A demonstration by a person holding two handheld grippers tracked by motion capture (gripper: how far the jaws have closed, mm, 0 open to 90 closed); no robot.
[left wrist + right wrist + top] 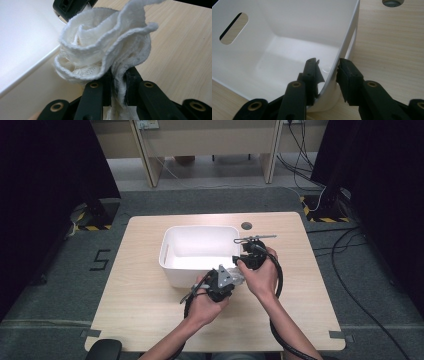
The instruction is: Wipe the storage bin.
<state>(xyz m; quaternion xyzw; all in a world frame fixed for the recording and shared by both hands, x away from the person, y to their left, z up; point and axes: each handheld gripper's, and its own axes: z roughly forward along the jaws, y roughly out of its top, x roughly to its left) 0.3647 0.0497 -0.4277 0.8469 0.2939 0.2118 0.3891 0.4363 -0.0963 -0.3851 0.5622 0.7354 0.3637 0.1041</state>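
A crumpled white cloth (105, 45) stands up in folds between the jaws of my left gripper (117, 77), which is shut on its lower part. In the high view this gripper (236, 279) sits at the near right corner of a white plastic bin (200, 227), just outside it. My right gripper (327, 68) straddles the bin's corner wall (344, 45), one jaw inside and one outside, and both pads touch the wall. From above, the right gripper (239, 259) is at the bin's right side, close behind the left one. The bin's inside looks bare.
The bin stands in the middle of a light wooden table (150, 310). A round cable hole (246, 226) lies just behind the bin's right corner. The bin's far wall has a slot handle (233, 28). Cables trail from both grippers towards the person.
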